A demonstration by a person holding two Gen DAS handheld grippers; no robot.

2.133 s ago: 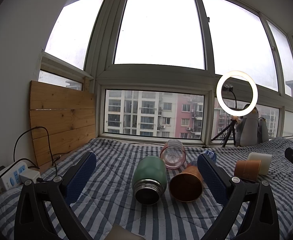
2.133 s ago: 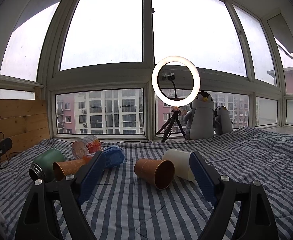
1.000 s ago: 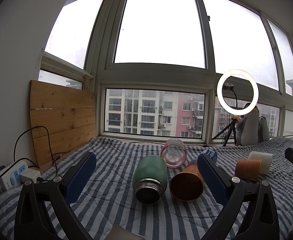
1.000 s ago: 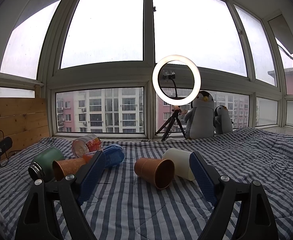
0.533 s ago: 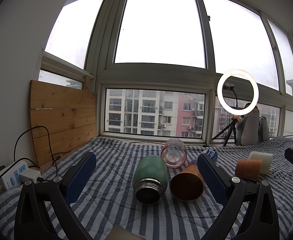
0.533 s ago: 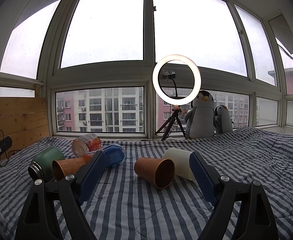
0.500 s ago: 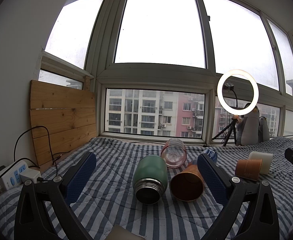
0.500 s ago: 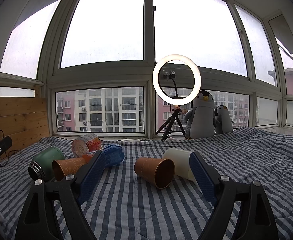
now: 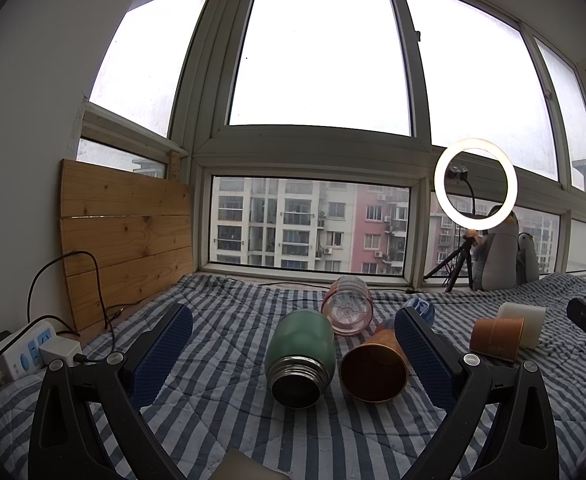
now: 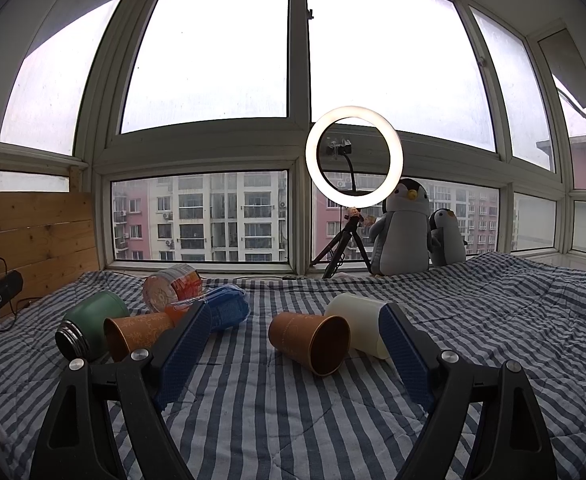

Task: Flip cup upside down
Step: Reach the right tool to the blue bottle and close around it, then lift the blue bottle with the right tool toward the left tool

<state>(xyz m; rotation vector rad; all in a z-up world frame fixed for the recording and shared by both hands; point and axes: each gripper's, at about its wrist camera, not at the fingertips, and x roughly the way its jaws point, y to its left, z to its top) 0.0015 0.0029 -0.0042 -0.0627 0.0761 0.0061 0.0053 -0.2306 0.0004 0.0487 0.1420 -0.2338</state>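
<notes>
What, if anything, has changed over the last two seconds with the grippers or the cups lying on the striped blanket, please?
Nothing has visibly changed. The left gripper and right gripper both hover open and empty as before, and the green steel flask, the two orange paper cups, the cream cylindrical cup, the pink clear bottle and the blue bottle all lie on their sides where they were.

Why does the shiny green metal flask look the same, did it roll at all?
No. The green metal flask lies on its side beside the orange paper cup, at the same spot against the blanket's stripes and the wooden board as before.
</notes>
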